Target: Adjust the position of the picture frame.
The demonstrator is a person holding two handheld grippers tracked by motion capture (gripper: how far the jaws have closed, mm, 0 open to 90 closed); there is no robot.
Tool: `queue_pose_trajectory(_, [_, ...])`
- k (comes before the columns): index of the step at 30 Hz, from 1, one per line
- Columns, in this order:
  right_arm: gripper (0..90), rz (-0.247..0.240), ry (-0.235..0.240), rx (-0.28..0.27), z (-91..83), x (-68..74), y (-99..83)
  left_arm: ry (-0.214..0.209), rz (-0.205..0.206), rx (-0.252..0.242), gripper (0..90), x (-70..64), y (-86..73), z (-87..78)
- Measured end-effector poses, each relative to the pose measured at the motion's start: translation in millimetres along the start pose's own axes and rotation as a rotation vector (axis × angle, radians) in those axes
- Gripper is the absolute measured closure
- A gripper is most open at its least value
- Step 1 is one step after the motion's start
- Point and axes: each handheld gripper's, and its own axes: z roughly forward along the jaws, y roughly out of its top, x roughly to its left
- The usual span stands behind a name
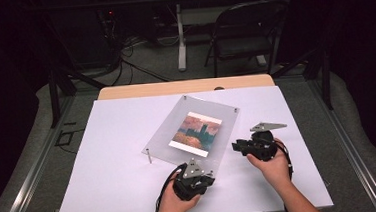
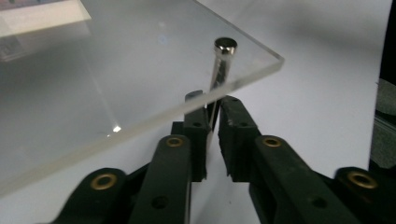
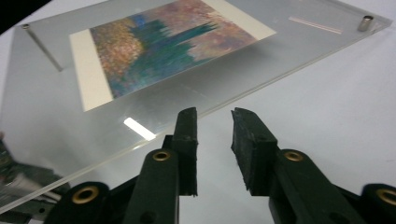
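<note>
We hold two grippers at the near edge of a clear acrylic frame (image 1: pixel 170 132) that stands on thin metal legs over a white sheet (image 1: pixel 116 181) on the table. A painted print (image 1: pixel 196 133) in orange, blue and green lies inside the frame.

Our left gripper (image 2: pixel 212 122) reaches beneath the frame's corner, its jaws nearly pressed together on either side of a metal leg (image 2: pixel 219 74); the leg rises straight up from between the tips and its round cap sits above the acrylic. Whether the pads actually pinch the leg we cannot tell for certain, though almost no gap shows.

Our right gripper (image 3: pixel 214 122) has its jaws spread, nothing between them. The frame's edge runs just beyond its tips, and the print lies farther ahead and to the left of them.
</note>
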Motion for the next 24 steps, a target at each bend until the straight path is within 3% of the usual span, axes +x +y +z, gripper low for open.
queue_pose_trajectory(3, [60.0,-0.016,0.009,-0.006,-2.1,3.8,-5.1,-0.002,0.014,0.009,66.3,0.4,-2.7,-8.3])
queue_pose_trajectory(6, [47.7,-0.058,0.012,-0.03,-4.8,9.3,-13.9,-0.022,-0.016,-0.013,55.6,4.5,-8.8,-23.1])
queue_pose_trajectory(8, [45.6,-0.069,0.009,-0.041,-5.0,10.3,-15.5,-0.004,-0.028,-0.031,49.5,8.4,-12.6,-32.9])
queue_pose_trajectory(13, [43.6,-0.116,0.003,-0.048,-9.3,20.1,-20.9,0.067,-0.057,-0.083,41.7,24.5,-21.6,-58.3])
queue_pose_trajectory(15, [42.8,-0.128,-0.004,-0.052,-10.2,22.4,-21.4,0.077,-0.063,-0.091,40.7,27.1,-22.9,-62.0])
queue_pose_trajectory(18, [38.4,-0.165,-0.012,-0.077,-13.7,29.2,-23.0,0.14,-0.067,-0.106,35.5,37.9,-28.9,-76.8])
queue_pose_trajectory(20, [38.2,-0.164,-0.012,-0.076,-14.6,31.2,-23.8,0.164,-0.068,-0.107,34.1,40.6,-30.8,-80.1])
queue_pose_trajectory(21, [37.5,-0.167,-0.011,-0.072,-16.1,34.2,-25.8,0.205,-0.064,-0.101,34.0,47.8,-34.6,-86.6])
queue_pose_trajectory(22, [37.5,-0.167,-0.011,-0.072,-16.1,34.2,-25.8,0.205,-0.064,-0.101,34.1,47.8,-34.6,-86.6])
queue_pose_trajectory(24, [36.5,-0.158,0.001,-0.061,-18.9,36.4,-28.2,0.254,-0.088,-0.1,34.0,59.0,-40.6,-95.8])
